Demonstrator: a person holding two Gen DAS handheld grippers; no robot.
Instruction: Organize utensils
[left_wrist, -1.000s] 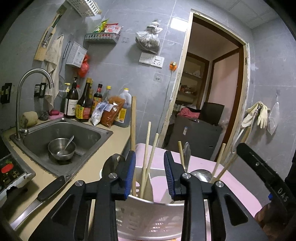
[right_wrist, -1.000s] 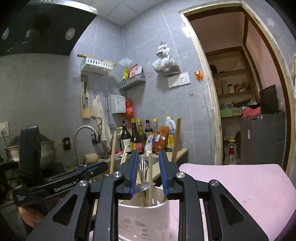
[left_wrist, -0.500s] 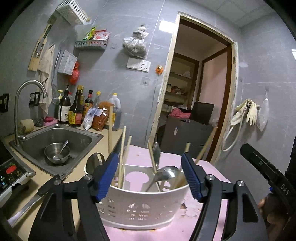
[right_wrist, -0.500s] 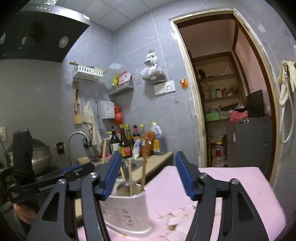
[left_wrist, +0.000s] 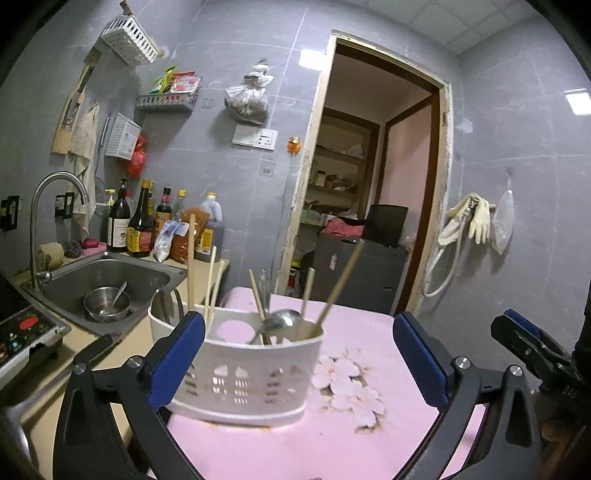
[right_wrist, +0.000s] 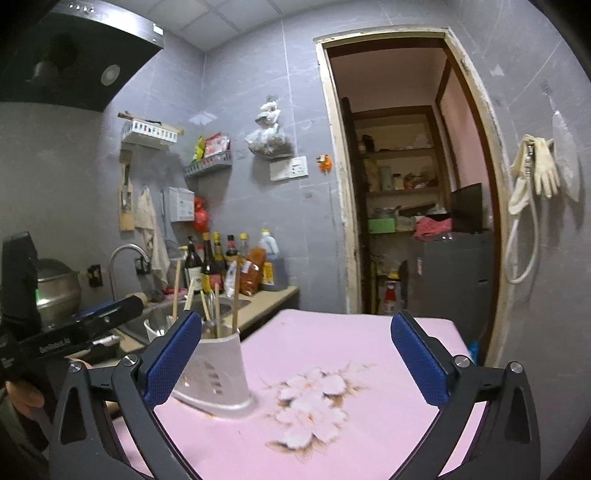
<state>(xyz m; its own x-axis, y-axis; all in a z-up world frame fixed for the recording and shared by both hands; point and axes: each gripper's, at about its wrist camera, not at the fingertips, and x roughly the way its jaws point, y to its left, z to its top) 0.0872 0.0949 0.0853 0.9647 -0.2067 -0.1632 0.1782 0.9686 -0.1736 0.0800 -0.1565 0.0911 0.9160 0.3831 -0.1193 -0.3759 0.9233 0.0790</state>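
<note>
A white plastic utensil holder (left_wrist: 243, 373) stands on the pink floral tabletop (left_wrist: 332, 435). It holds several wooden chopsticks (left_wrist: 340, 280) and a metal spoon (left_wrist: 280, 321). My left gripper (left_wrist: 299, 362) is open wide and empty, pulled back in front of the holder. In the right wrist view the holder (right_wrist: 218, 365) stands at the left behind my left finger. My right gripper (right_wrist: 297, 365) is open wide and empty, to the right of the holder. The right gripper also shows in the left wrist view (left_wrist: 532, 350) at the right edge.
A steel sink (left_wrist: 107, 284) with a bowl (left_wrist: 106, 304) and tap lies to the left. Sauce bottles (left_wrist: 140, 229) stand on the counter behind it. A knife (left_wrist: 48, 384) lies on the counter edge. An open doorway (left_wrist: 369, 203) is behind the table.
Both grippers have opened from nearly shut to wide and have drawn back from the holder, which now stands free on the pink table.
</note>
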